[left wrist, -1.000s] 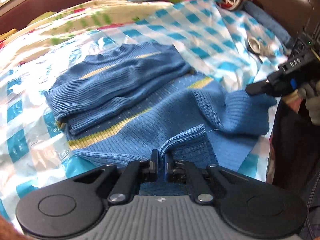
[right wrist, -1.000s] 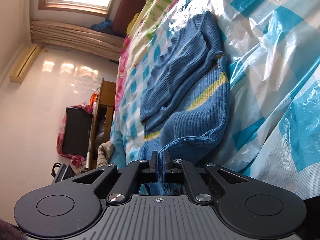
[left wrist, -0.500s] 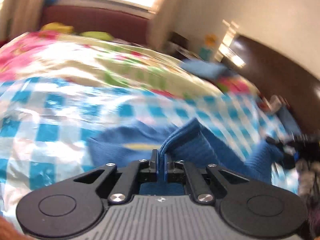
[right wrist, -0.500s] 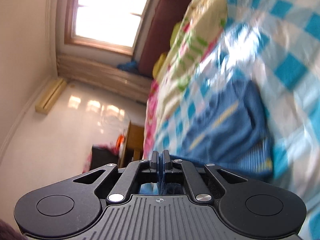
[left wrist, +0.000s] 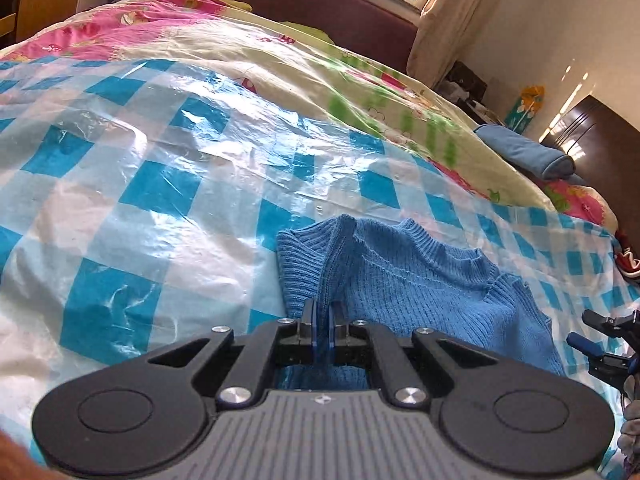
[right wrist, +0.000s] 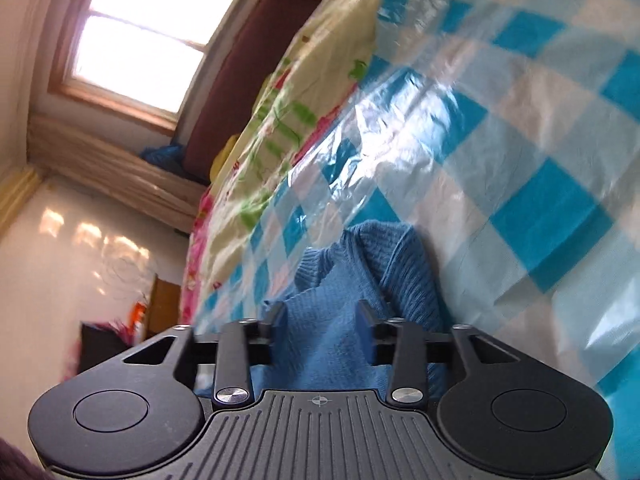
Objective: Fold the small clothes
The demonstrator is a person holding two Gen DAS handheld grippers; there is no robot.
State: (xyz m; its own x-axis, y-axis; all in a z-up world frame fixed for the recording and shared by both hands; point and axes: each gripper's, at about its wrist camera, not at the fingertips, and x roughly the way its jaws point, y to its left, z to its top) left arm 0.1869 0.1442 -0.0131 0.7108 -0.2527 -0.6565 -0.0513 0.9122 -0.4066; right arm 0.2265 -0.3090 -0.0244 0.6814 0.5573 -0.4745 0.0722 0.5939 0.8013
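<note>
A small blue knit sweater (left wrist: 404, 280) lies folded over on the blue-and-white checked plastic sheet (left wrist: 160, 184) on the bed. My left gripper (left wrist: 322, 312) is shut on the sweater's near edge, with cloth pinched between its blue pads. My right gripper (right wrist: 322, 312) is open, and the sweater (right wrist: 332, 292) lies flat between and under its spread fingers. The right gripper also shows at the right edge of the left wrist view (left wrist: 600, 336), with its fingers apart just off the sweater's right side.
A flowered quilt (left wrist: 248, 44) covers the far bed under the plastic. A rolled blue cloth (left wrist: 524, 152) lies at the far right. A dark headboard (left wrist: 320, 4), window and curtains stand behind. A wooden cabinet (right wrist: 164, 300) stands by the wall.
Both grippers carried the sweater's lower edge up and over toward the collar, folding it in half. The right gripper has opened and let go of the cloth; the left still holds it.
</note>
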